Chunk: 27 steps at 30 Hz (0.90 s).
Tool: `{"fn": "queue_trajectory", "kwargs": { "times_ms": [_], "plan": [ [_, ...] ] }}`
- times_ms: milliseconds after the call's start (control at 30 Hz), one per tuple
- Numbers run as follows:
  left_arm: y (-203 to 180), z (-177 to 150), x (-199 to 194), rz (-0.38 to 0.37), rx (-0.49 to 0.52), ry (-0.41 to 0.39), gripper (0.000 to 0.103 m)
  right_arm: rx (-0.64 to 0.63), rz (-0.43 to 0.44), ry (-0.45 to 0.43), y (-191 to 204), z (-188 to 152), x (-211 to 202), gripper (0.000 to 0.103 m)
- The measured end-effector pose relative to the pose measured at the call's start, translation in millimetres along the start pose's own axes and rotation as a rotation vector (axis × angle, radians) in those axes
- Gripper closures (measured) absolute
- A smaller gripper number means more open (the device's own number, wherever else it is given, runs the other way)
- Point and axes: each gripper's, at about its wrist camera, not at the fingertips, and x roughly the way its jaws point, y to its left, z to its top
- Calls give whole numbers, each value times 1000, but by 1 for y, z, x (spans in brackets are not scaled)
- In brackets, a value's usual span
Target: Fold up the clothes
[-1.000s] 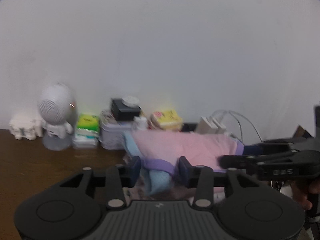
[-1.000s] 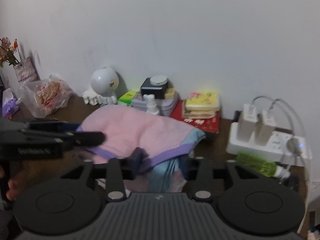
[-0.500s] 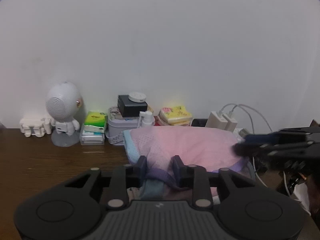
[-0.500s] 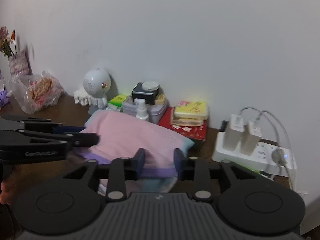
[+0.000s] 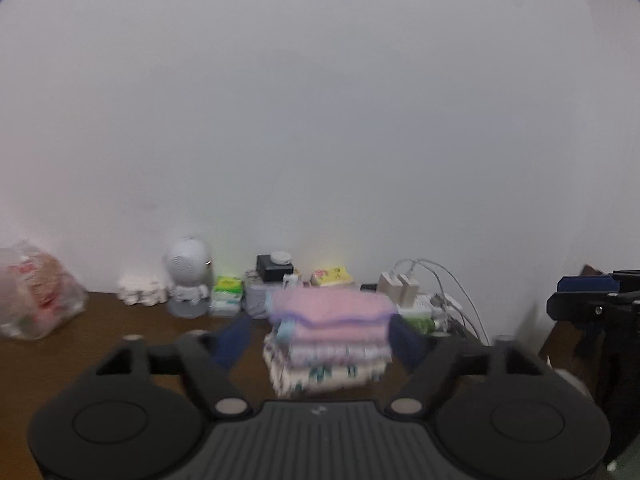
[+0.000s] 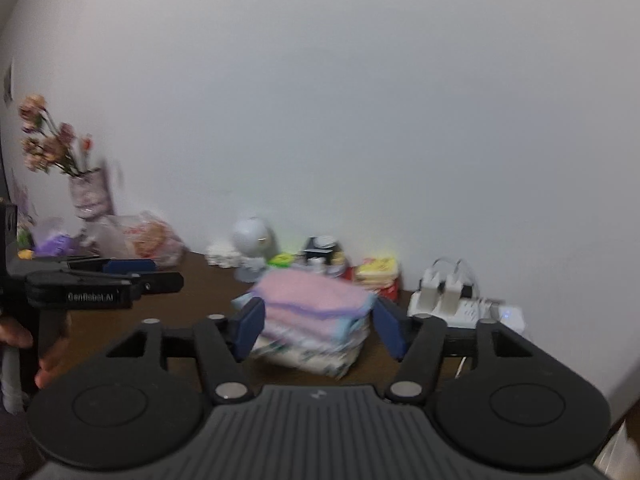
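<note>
Two hand-held grippers face one stack of folded clothes (image 5: 330,340) on the brown worktop (image 5: 120,340), in front of the clutter along the wall. Left hand-held gripper (image 5: 322,340): jaws have just been opening and now stand wide, with no cloth between the pads; the stack shows in the gap but lies beyond the fingertips, apart from them. Right hand-held gripper (image 6: 318,330): jaws likewise have just been opening and stand apart, empty, with the stack framed between them at a distance. The pink folded piece (image 6: 312,294) with a purple edge lies on top of the stack, over patterned pieces below. Step in hand, as judged: release after setting the pink piece on the stack, both tools drawn clear. The next move probably calls for finding another unfolded garment; none shows in either view, so the tools would first have to turn away from the wall. The stack leans slightly and should not be brushed.
</note>
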Motion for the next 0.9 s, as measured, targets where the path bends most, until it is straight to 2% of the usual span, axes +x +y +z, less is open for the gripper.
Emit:
{"fn": "queue_trajectory", "kwargs": {
  "times_ms": [133,233,300,367,500,600,767,900],
  "plan": [
    [2,-63,-53,58,-17,92,15,145,81,1,44,-51,-47,19],
    [11,-118,-72,161,-71,197,15,307,164,37,77,-111,-58,5],
    [14,-150,-80,272,-80,246,15,338,143,80,100,-149,-48,2],
    [13,-173,-86,351,-63,261,15,275,72,121,122,-179,-34,2],
    [8,-193,-93,383,-41,275,15,217,-53,141,138,-216,-21,1],
    [6,-199,-83,388,-23,280,15,216,-79,153,135,-226,-14,0],
    [16,-207,-60,376,-54,318,14,148,-154,194,140,-232,3,0],
    [18,-209,-52,370,-55,312,9,134,-179,220,140,-240,17,0]
  ]
}}
